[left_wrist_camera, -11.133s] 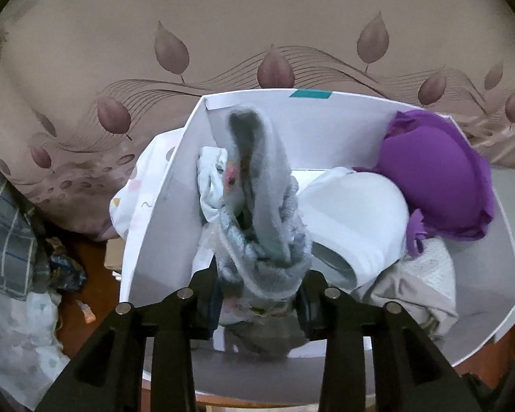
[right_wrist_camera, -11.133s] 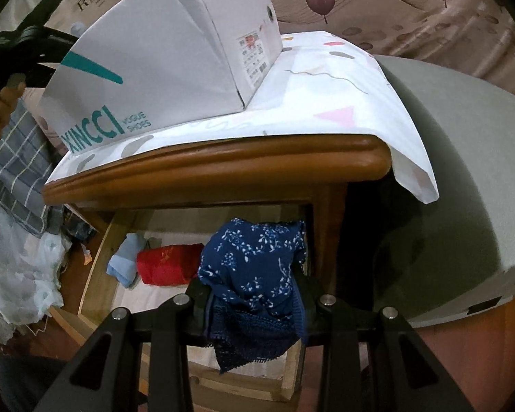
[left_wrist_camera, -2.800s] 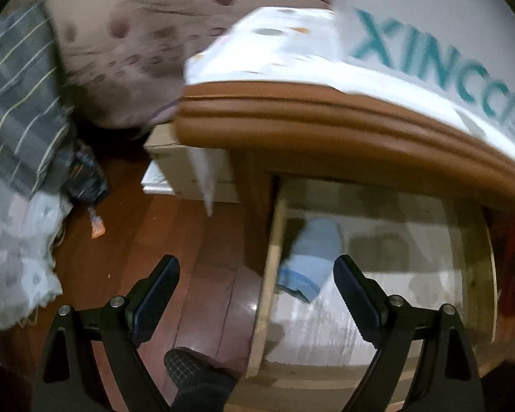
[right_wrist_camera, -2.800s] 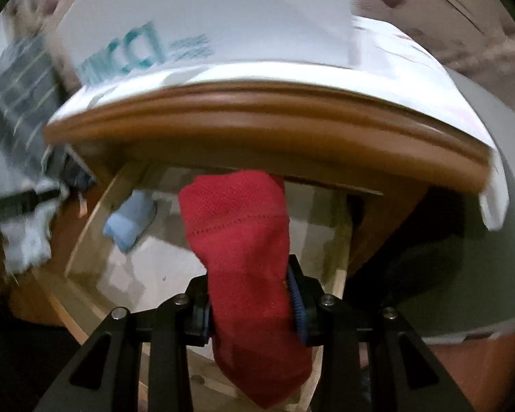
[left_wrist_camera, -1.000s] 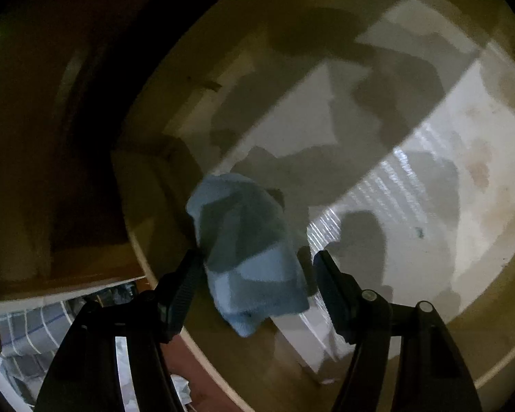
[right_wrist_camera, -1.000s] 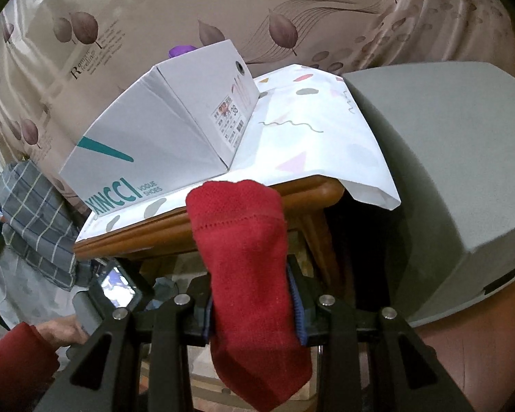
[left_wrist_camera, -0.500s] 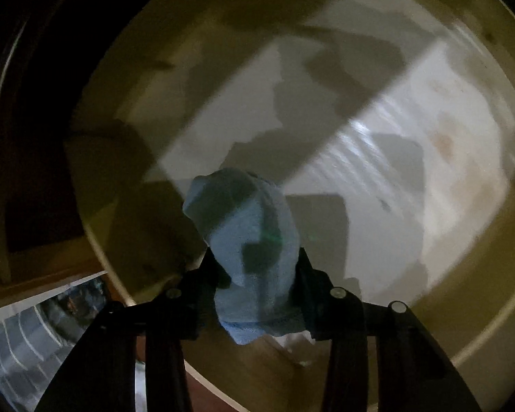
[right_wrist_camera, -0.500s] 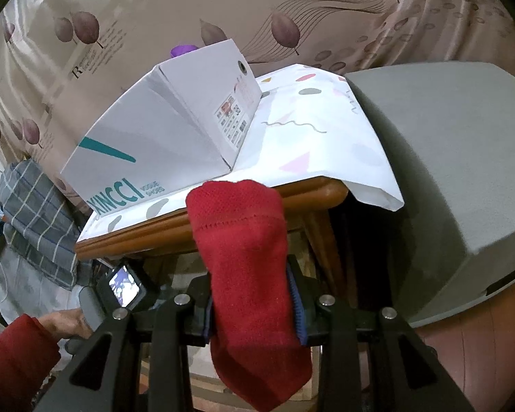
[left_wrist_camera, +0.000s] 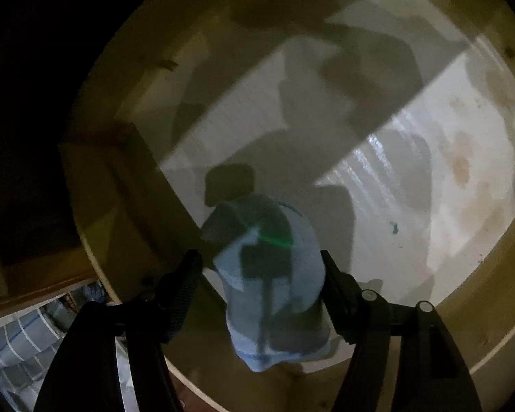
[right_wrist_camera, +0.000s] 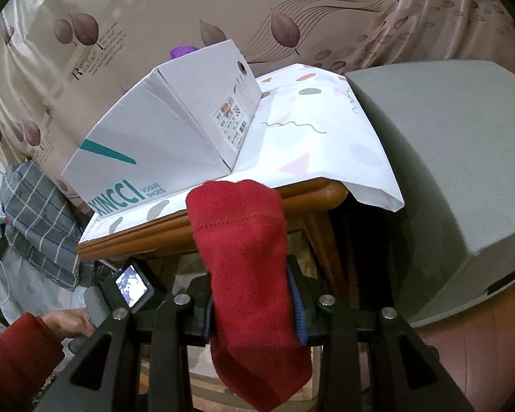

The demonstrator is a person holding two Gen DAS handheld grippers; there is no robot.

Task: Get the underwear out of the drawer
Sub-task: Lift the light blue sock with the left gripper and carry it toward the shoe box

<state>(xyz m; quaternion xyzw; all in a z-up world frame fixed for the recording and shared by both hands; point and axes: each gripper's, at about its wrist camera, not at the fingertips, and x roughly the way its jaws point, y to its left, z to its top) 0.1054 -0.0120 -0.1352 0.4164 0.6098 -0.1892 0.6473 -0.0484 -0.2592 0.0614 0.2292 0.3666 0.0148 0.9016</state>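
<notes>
My left gripper [left_wrist_camera: 261, 288] is down inside the drawer [left_wrist_camera: 429, 178], its jaws set either side of the light blue underwear [left_wrist_camera: 274, 285]; the right-hand jaw seems to touch the cloth while a sliver of gap shows at the left one, so I cannot tell whether the bundle is truly pinched or only bracketed; the piece sits in the near left corner of the drawer, close against the wooden side wall, and the rest of the pale lined floor that I can see holds no other garment; my right gripper [right_wrist_camera: 254, 305] is outside and above, jaws closed tight on the red underwear [right_wrist_camera: 247, 274], which stands up between them and hangs below; ahead of it the white shoe box [right_wrist_camera: 161, 144] rests on the patterned cloth [right_wrist_camera: 326, 137] over the wooden worktop [right_wrist_camera: 312, 195], something purple just peeking over its far rim; I judge the job nearly through: the red piece is out and needs only dropping in the box, the blue one seems the last, yet to be lifted clear and carried up.
</notes>
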